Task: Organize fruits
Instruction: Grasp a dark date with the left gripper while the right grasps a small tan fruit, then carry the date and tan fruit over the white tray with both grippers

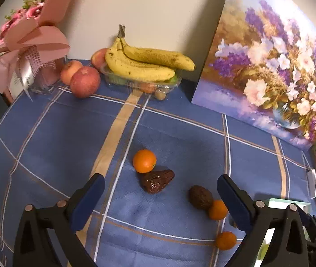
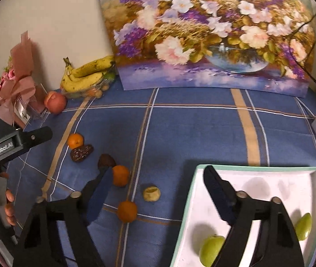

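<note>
While the left tongs (image 1: 160,197) stand apart and empty, a wrinkled dark-brown date (image 1: 157,181) lies on the blue plaid counter (image 1: 46,133), tapered end pointing right, touching a round orange tangerine (image 1: 144,161). From the right wrist, the right tongs (image 2: 155,173) gape empty; two smooth green oval fruits (image 2: 211,249) rest in a white tray (image 2: 291,184).

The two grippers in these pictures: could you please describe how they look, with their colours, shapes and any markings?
Both are black plastic tools with two long tapering fingers lined with dark blue pads, each joined by round silver pins. The left gripper and right gripper look alike. In the right wrist view, the left one's black body carries white "GenRobot.AI" lettering. No sleeves or cables on them show.
</note>
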Demonstrator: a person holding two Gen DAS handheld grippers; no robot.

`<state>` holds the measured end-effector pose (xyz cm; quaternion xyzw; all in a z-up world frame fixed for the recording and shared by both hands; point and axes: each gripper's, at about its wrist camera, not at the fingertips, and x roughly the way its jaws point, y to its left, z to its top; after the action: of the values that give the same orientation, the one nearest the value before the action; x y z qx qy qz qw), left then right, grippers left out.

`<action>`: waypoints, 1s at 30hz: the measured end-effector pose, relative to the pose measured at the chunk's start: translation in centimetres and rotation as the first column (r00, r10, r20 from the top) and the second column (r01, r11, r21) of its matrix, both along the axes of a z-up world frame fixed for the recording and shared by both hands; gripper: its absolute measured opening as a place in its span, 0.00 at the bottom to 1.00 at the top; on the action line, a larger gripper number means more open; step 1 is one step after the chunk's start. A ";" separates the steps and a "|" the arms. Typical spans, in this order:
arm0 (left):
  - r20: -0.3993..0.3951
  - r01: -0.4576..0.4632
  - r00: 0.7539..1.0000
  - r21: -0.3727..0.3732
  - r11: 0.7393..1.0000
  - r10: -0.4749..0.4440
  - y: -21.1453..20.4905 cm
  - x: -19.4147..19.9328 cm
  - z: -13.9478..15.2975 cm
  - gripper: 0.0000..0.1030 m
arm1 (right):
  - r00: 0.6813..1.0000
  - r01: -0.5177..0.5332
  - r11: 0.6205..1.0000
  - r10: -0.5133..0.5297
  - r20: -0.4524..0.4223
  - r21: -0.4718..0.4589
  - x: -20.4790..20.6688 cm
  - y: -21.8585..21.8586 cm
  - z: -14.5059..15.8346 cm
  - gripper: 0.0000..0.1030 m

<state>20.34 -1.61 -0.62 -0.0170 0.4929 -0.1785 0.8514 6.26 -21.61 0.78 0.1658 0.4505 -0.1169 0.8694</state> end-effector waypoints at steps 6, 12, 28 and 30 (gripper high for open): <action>-0.049 0.031 0.998 0.007 0.999 -0.031 -1.4 1.0 -2.4 0.88 | 0.998 -0.028 0.999 0.029 -0.049 0.021 1.4 0.7 -1.8 0.64; -0.121 0.018 0.992 -0.011 1.000 -0.019 -1.9 2.0 -5.6 0.84 | 0.993 -0.031 0.998 0.037 -0.112 0.053 2.5 0.8 -4.3 0.56; -0.170 -0.036 0.985 -0.049 0.998 0.027 -1.2 3.1 -8.4 0.42 | 0.976 -0.025 0.996 0.043 -0.212 0.088 3.3 0.7 -7.9 0.41; -0.169 -0.036 0.985 -0.054 0.998 0.026 -1.1 3.0 -8.2 0.41 | 0.975 -0.027 0.996 0.045 -0.216 0.088 3.2 0.6 -8.0 0.37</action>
<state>23.37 -2.71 -8.82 -0.0638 0.5576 -0.1771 0.8085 9.49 -21.00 -7.22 0.1805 0.5504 -0.0994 0.8091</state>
